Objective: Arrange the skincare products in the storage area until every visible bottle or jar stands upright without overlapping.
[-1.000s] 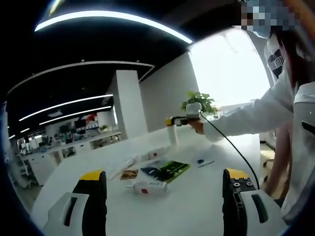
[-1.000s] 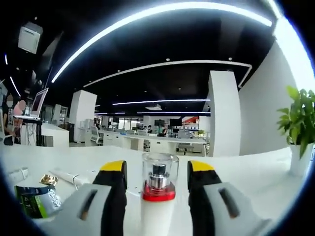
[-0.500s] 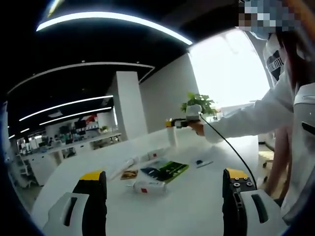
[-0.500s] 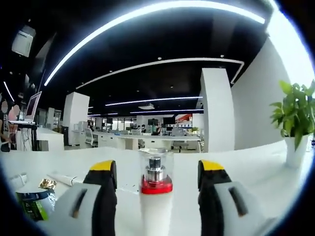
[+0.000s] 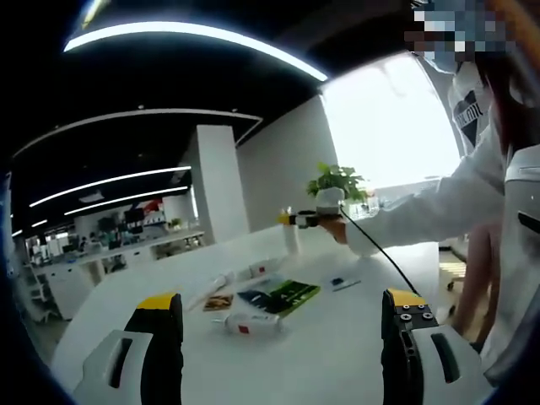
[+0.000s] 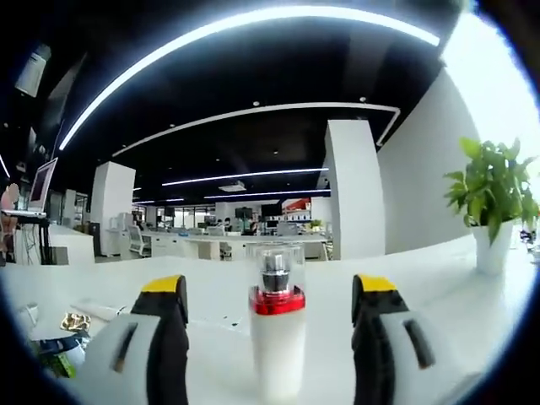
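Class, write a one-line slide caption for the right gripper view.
Open right gripper flanks an upright white bottle on the table.

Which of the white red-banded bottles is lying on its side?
The bottle beside the green packet lies flat on the table. The clear-capped pump bottle stands upright.

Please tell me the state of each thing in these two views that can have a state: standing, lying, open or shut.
Pump bottle: upright, clear cap on, between the open fingers, not gripped.
Right gripper: open.
Left gripper: open, holding nothing.
Second bottle: lying on its side.
White tube: lying flat.
Green packet: lying flat.
Potted plant: upright.
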Action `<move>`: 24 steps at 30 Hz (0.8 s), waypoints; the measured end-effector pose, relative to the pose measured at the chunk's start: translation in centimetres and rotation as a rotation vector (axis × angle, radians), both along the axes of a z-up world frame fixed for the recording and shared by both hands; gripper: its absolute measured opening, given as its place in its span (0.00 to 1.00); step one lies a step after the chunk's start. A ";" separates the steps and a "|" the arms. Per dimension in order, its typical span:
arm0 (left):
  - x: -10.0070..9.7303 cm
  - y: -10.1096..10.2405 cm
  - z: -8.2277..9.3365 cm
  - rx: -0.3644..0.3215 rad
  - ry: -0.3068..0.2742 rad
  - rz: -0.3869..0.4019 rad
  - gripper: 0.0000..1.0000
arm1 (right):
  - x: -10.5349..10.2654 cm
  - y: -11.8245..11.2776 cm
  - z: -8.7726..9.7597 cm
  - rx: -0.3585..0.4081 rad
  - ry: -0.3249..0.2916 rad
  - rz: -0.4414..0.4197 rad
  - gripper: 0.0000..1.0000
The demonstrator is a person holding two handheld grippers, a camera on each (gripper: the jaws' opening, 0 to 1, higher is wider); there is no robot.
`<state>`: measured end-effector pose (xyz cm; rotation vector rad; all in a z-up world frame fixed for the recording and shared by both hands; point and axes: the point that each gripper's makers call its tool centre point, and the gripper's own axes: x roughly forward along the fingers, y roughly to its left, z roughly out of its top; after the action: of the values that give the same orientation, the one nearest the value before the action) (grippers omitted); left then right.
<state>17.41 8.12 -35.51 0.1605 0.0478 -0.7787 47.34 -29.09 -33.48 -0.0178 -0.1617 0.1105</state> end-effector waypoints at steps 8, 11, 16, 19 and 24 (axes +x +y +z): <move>-0.3 0.5 -0.1 -0.007 0.001 -0.012 1.00 | -0.5 -0.2 -1.4 0.010 0.021 -0.070 0.89; -0.4 0.6 -0.2 -0.016 0.003 -0.014 1.00 | -0.6 -0.3 -2.2 -0.001 0.049 -0.093 0.82; -0.4 0.7 -0.5 -0.023 0.009 -0.018 1.00 | -1.1 -0.1 -2.7 -0.034 0.073 -0.136 0.65; -0.4 0.8 -0.5 -0.027 0.008 -0.021 1.00 | -1.4 0.1 -2.8 0.008 0.086 -0.155 0.55; -0.6 0.9 -0.4 -0.038 0.005 -0.027 1.00 | -1.4 0.4 -3.5 0.030 0.115 -0.202 0.55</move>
<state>16.85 9.07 -35.90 0.1235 0.0352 -0.8063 45.99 -28.64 -36.95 0.0020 -0.0457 -0.0929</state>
